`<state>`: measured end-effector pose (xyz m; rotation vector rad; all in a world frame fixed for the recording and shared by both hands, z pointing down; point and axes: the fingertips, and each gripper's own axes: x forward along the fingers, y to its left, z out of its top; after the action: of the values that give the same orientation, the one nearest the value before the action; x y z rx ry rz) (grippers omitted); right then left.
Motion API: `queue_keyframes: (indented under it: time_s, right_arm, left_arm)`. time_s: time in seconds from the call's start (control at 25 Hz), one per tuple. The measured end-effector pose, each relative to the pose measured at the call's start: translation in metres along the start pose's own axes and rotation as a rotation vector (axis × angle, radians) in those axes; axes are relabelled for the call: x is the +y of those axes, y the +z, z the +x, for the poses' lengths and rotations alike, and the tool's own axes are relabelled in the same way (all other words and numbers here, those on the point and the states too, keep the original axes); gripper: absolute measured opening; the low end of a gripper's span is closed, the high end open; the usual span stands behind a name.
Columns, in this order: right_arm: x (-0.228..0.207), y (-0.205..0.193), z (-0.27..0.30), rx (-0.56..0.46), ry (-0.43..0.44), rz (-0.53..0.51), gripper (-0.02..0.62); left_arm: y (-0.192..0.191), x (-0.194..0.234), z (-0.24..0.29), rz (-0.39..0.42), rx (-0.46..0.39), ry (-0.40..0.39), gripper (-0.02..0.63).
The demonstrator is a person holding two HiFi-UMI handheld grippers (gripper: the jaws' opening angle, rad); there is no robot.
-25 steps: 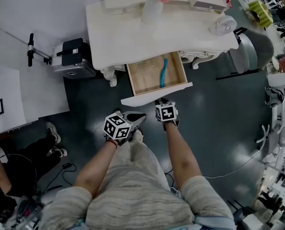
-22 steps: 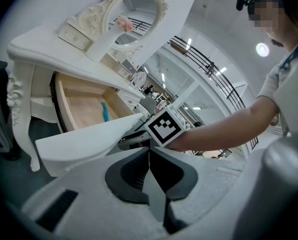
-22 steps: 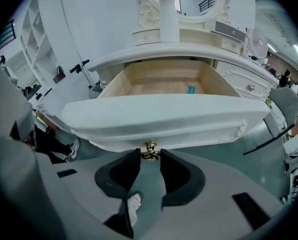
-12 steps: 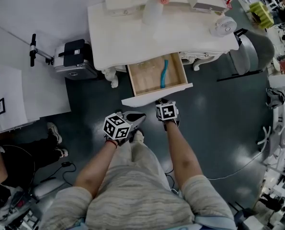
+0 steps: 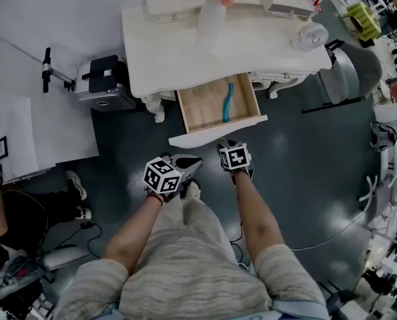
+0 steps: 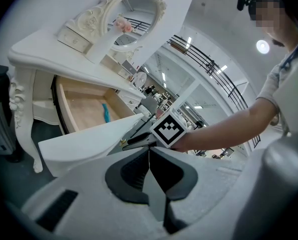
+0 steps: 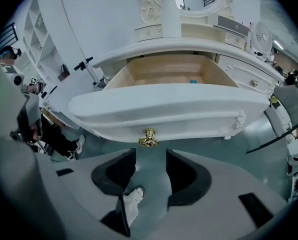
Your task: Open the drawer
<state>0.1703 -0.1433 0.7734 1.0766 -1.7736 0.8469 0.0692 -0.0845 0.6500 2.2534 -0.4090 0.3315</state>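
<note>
The white dressing table has its drawer pulled out, showing a wooden floor with a blue object lying in it. In the right gripper view the white drawer front carries a gold knob. My right gripper sits just below that knob, its jaws opening, with the knob ahead of the tips and nothing between the pads. From the head view, the right gripper is at the drawer front. My left gripper hangs back to the left, shut and empty, its jaws meeting.
A silver case stands on the floor left of the table. A fan, a vase and boxes sit on the tabletop. A grey chair is at the right. A seated person is at the far left, with cables on the dark floor.
The drawer stands as far out as before. My right gripper has barely shifted at the drawer front. The person at the left has drawn their legs in.
</note>
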Motion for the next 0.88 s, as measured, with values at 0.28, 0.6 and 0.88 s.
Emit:
queue_keyframes:
  time_s: [0.28,0.6,0.88]
  right_arm:
    - [0.011,0.005,-0.016,-0.038,0.028,-0.020,0.169]
    - [0.020,0.004,-0.043,-0.093,0.047,0.003,0.169]
    - [0.029,0.000,-0.070,-0.147,0.068,0.015,0.167]
  left_arm:
    - [0.004,-0.006,0.005,0.011,0.006,0.000,0.015]
    - [0.008,-0.019,0.005,0.037,0.005,0.006,0.015]
    - [0.010,-0.032,-0.003,0.059,-0.003,0.021,0.015]
